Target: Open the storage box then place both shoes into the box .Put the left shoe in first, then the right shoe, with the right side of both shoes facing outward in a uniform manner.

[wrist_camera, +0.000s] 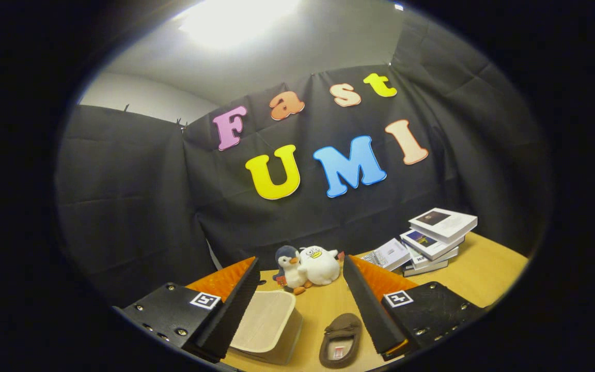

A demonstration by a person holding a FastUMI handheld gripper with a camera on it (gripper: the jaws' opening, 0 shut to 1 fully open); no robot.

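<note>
My gripper (300,268) is open, held above the wooden table (483,274) with nothing between its fingers. Below, just inside the left finger (235,305), a pale beige storage box (266,328) stands with its lid on. A brown slipper-style shoe (340,340) lies on the table close to the right finger (372,305), with its opening facing up. Part of the box is hidden by the left finger.
Two plush penguins (308,266) sit at the back of the table, beyond the fingers. A stack of books (432,240) lies at the back right, with one more book (390,254) leaning beside it. Black cloth walls close off the booth behind.
</note>
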